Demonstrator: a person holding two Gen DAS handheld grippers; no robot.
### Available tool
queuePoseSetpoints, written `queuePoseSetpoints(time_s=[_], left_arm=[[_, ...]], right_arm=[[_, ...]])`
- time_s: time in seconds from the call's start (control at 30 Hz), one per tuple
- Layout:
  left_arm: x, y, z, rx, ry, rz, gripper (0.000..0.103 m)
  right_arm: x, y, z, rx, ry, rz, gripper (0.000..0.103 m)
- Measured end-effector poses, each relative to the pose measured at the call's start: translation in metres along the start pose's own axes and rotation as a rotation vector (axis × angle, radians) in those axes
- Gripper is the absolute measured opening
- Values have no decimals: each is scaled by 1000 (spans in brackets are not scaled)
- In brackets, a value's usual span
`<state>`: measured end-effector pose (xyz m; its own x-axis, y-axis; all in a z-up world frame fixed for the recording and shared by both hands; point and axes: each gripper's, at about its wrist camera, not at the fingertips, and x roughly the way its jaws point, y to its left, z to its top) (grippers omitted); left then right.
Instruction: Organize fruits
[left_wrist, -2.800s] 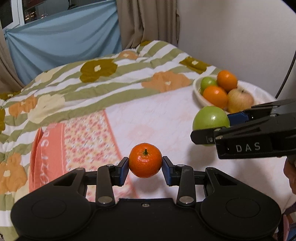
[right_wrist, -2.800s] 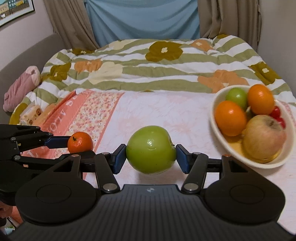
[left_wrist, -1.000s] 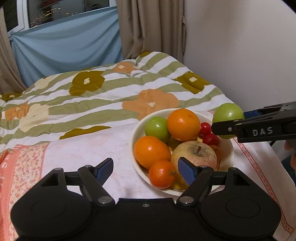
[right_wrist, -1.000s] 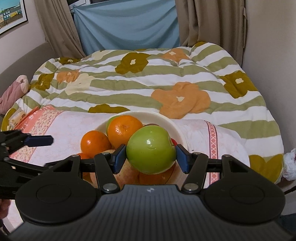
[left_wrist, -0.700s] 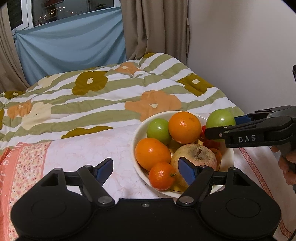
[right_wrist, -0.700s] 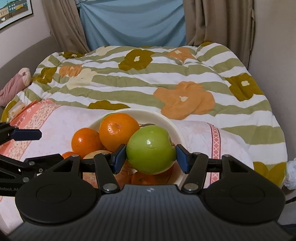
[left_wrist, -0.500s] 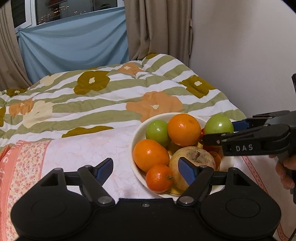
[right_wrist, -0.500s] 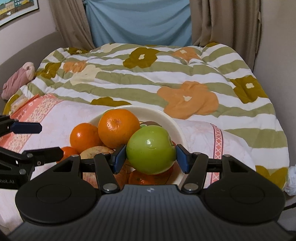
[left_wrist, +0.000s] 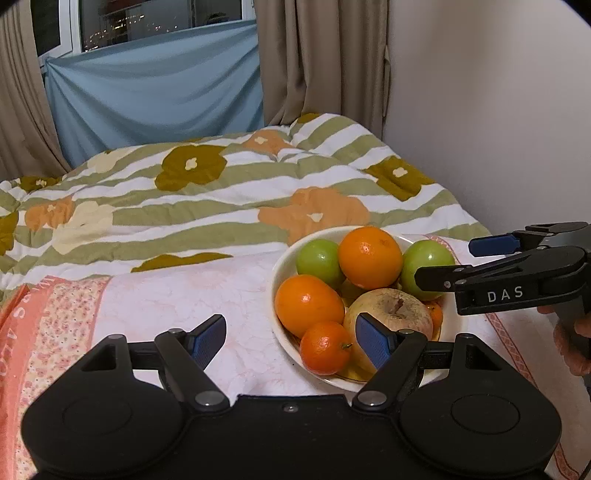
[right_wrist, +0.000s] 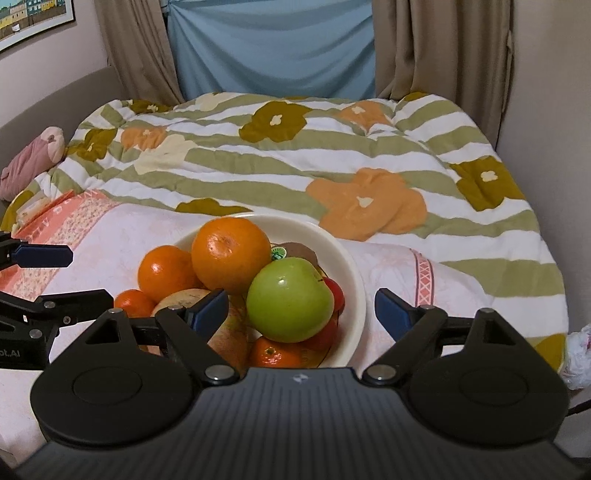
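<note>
right wrist: green apple (right_wrist: 290, 299) between opening tongs (right_wrist: 301, 310)

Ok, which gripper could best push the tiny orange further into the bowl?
Left, probably. The left gripper is open with the tiny orange just ahead between its fingers at the bowl rim. The right gripper is opening around the green apple.

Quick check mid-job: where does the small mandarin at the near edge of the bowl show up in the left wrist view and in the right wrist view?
Left wrist view: small mandarin sits low centre, at the bowl's near rim, below the medium orange.
Right wrist view: it peeks out at left of centre, mostly hidden behind the left gripper's dark finger.
Shared landmark: the big orange topping the pile.
</note>
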<state>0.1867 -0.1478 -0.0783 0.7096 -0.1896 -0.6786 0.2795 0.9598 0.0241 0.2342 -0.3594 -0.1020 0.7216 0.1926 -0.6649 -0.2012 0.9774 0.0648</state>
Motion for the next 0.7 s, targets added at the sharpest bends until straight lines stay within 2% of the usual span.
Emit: queuePoseSetpoints(time_s=[0.23, 0.5, 0.7], left_arm=[[-41, 13, 3, 10, -50, 1, 81], [-113, 36, 5, 6, -106, 16, 81], [-164, 56, -10, -33, -139, 57, 81]], right_arm=[[-48, 28, 8, 10, -52, -42, 101], [-134, 93, 13, -2, -81, -97, 101], [-184, 133, 3, 48, -100, -128, 103]])
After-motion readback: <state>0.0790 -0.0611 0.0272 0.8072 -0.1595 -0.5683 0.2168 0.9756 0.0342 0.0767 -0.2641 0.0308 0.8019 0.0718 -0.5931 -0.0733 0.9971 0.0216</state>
